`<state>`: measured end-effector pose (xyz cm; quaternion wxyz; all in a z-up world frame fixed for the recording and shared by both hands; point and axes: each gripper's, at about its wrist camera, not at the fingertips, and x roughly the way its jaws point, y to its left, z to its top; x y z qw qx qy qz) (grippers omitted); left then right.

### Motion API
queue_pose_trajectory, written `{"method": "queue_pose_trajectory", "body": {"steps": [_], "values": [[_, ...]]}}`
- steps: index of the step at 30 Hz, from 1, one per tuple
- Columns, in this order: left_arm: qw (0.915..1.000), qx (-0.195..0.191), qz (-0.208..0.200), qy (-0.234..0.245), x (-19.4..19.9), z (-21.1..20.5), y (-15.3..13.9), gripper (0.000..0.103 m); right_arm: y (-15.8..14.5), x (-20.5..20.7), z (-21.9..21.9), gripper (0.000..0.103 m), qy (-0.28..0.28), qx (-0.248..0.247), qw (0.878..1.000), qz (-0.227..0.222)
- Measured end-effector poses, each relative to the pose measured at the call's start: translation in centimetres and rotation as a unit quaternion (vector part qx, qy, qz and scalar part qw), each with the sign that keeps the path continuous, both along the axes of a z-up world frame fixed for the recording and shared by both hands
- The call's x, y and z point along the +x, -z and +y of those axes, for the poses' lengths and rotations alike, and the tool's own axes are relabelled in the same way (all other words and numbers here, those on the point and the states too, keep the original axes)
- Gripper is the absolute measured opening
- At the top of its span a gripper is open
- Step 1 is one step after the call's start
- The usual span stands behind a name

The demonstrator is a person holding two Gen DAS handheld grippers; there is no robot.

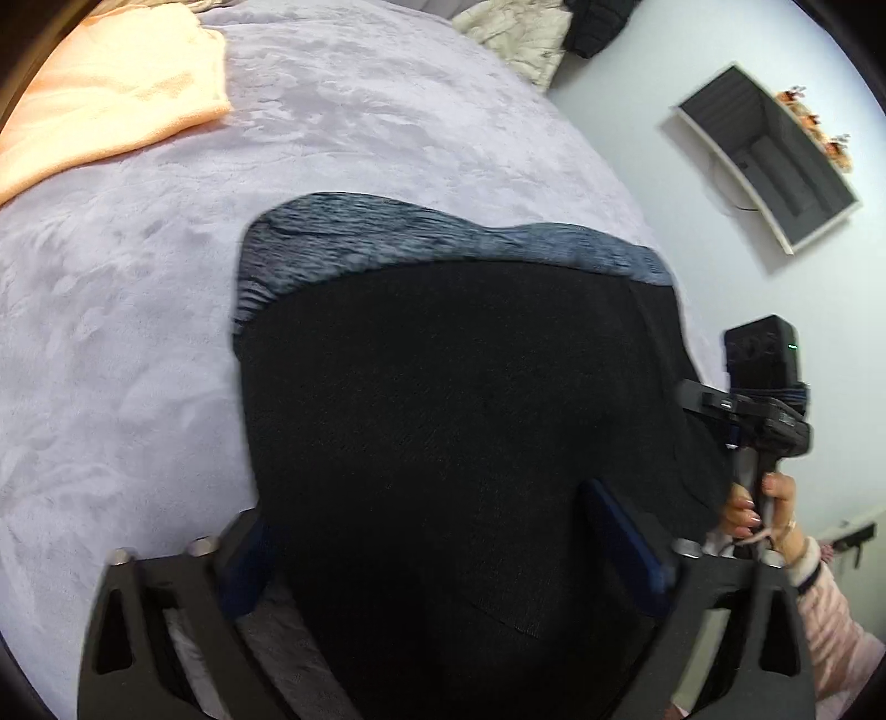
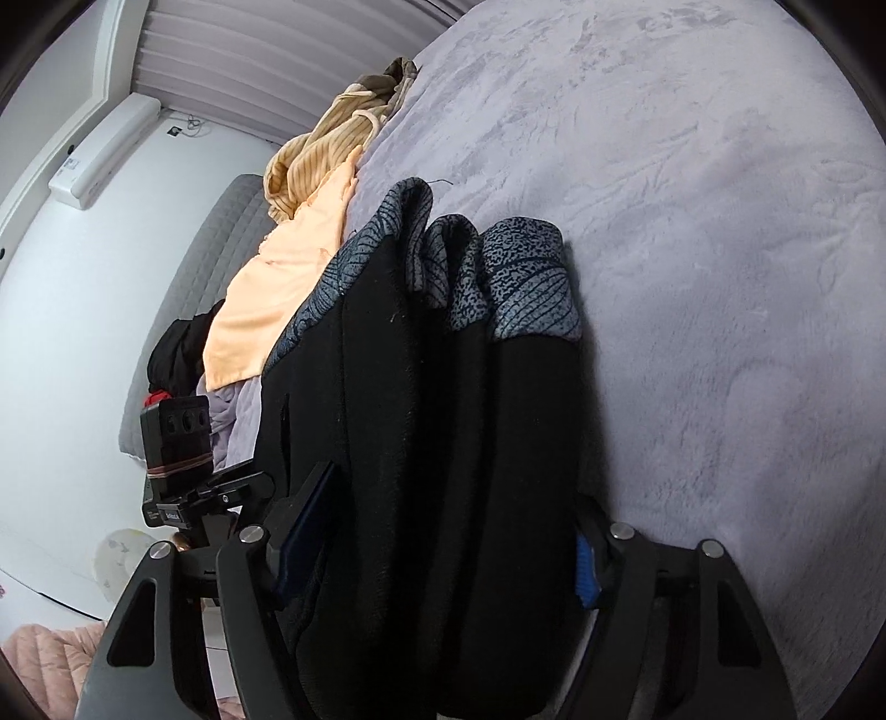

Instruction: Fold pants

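Note:
The pants (image 1: pixel 443 387) are black with a blue-grey patterned band (image 1: pixel 387 232) at the far end, and they lie folded on the lilac bedspread (image 1: pixel 138 332). My left gripper (image 1: pixel 437 548) stands open astride their near end, with black cloth filling the gap between its fingers (image 1: pixel 623 531). In the right wrist view the pants (image 2: pixel 421 387) show as several stacked folds, patterned cuffs (image 2: pixel 526 277) pointing away. My right gripper (image 2: pixel 443 548) is shut on this thick stack, a pad against each side. The right gripper's body (image 1: pixel 767 410) and the hand holding it sit at the pants' right edge.
A peach towel (image 1: pixel 111 99) lies at the bed's far left, with beige and dark clothes (image 1: pixel 515 33) at the far edge. A striped yellow garment (image 2: pixel 326 149) is heaped beyond the towel. An open box (image 1: pixel 769 160) stands on the floor to the right. Bare bedspread (image 2: pixel 720 277) stretches right of the pants.

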<state>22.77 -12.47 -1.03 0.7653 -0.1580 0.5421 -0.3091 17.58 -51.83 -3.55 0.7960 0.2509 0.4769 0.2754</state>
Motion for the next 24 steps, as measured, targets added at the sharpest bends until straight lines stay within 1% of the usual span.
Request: {"method": "queue_pose_trajectory", "body": {"steps": [1,2,3,4,6,8,9,11,14,17,20,21,22,23,24], "values": [[1.0,-0.008,-0.004,0.002,-0.4,-0.1,-0.5,0.086,-0.3,-0.2,0.0,0.068,0.003,0.002,1.0,-0.001],[0.9998,-0.01,-0.016,0.006,-0.8,-0.2,-1.1,0.086,-0.8,-0.5,0.0,0.063,0.007,0.006,1.0,-0.004],[0.9997,-0.011,-0.023,0.007,-1.1,-0.3,-1.6,0.086,-1.2,-0.9,0.0,0.057,0.01,0.018,1.0,-0.006],[0.9995,-0.02,-0.024,0.005,-1.4,-0.2,-2.2,0.086,-1.6,-1.3,-0.1,0.055,0.017,0.032,0.999,-0.007],[0.998,-0.062,-0.013,-0.007,-1.5,0.7,-3.2,0.086,-2.6,-2.1,0.1,0.051,0.025,0.044,0.999,-0.014],[0.9946,-0.102,0.004,-0.022,-1.7,1.9,-4.2,0.086,-3.9,-3.1,0.8,0.05,0.019,0.04,0.999,-0.021],[0.9942,-0.104,0.005,-0.026,-1.9,2.4,-4.8,0.086,-4.5,-3.6,1.3,0.05,0.013,0.041,0.999,-0.023],[0.9959,-0.086,-0.011,-0.027,-2.9,3.0,-6.2,0.086,-5.6,-4.6,2.6,0.049,0.001,0.041,0.999,-0.024],[0.9982,-0.046,-0.032,-0.022,-5.0,4.2,-8.0,0.086,-6.6,-6.2,5.1,0.049,-0.01,0.047,0.999,-0.024],[0.999,-0.028,-0.028,-0.022,-6.4,6.6,-8.9,0.086,-6.5,-7.3,7.5,0.049,-0.019,0.062,0.998,-0.01],[0.9992,-0.007,-0.015,-0.037,-7.2,9.4,-8.6,0.086,-5.5,-8.0,10.1,0.049,-0.032,0.061,0.998,-0.001],[0.9987,0.01,-0.008,-0.049,-7.3,10.1,-8.0,0.086,-4.9,-8.1,11.2,0.049,-0.037,0.053,0.998,0.0],[0.9974,0.037,-0.006,-0.062,-7.3,10.8,-7.2,0.086,-4.3,-8.0,12.1,0.049,-0.036,0.044,0.998,0.006],[0.9941,0.076,-0.01,-0.077,-7.3,11.4,-6.2,0.086,-3.3,-7.9,13.0,0.053,-0.03,0.033,0.999,0.019],[0.9886,0.12,-0.012,-0.091,-7.1,11.9,-5.2,0.086,-2.2,-7.7,14.0,0.056,-0.019,0.007,0.999,0.037]]}}
